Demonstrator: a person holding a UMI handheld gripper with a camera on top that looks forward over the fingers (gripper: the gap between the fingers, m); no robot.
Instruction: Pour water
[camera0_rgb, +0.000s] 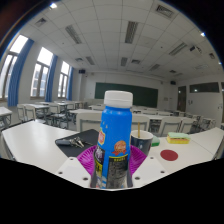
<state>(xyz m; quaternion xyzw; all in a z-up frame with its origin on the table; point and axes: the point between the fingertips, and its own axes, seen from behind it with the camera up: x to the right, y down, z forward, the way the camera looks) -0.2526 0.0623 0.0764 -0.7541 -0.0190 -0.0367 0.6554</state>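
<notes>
A: Where does the bottle (116, 135) stand?

B: Upright on the white worktop (35, 145), just ahead of the camera, between where the two fingers should be. It is blue, with a white cap and an orange patch on its label. It rests on a pink round holder (97, 158).

A: And the gripper's jaws?

B: The lower part of the view is dark, so the fingers do not show. It cannot be told whether the jaws are open or pressing on the bottle.

A: What else lies on the worktop?

B: A dark flat thing (78, 140) beside the bottle on one side. On the other side, a pale cup (142, 141) just behind the bottle, then a red disc (169, 155) and a small green object (178, 141) farther off.

A: And beyond?

B: A classroom: rows of desks (55, 110), windows (40, 70) along one wall, a dark board (130, 95) at the far end, and ceiling lights (130, 30).
</notes>
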